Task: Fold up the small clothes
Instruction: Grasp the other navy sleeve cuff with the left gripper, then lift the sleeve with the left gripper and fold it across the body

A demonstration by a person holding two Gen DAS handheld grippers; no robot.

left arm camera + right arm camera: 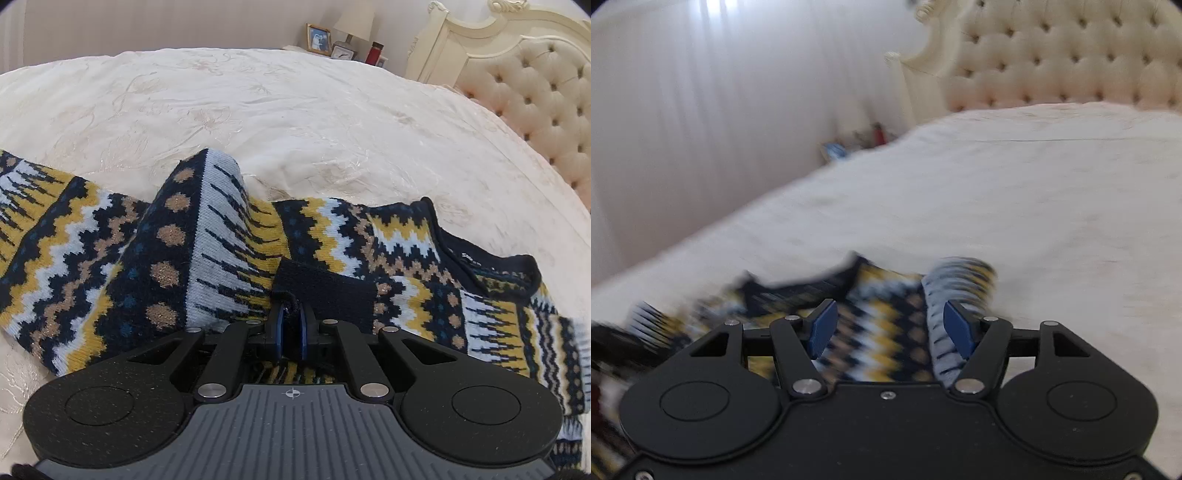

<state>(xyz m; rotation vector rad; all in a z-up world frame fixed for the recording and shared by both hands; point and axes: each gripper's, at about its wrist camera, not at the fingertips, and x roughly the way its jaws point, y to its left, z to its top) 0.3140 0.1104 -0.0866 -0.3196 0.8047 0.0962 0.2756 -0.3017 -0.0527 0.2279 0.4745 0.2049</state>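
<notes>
Knitted sweater (pixel 155 236) cuff pinched in left gripper (pixel 291 314); right gripper (pixel 890 328) wide, empty, above it.

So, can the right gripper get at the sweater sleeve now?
Probably yes. The right gripper is open just above the sweater, and the sleeve lies beside its right finger with nothing over it.

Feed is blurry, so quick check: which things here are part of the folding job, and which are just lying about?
In the job:
- patterned sweater
- left gripper, shut on its navy cuff
- right gripper, jaws apart

Lying about:
- picture frame
- lamp
- clock
- red bottle
</notes>
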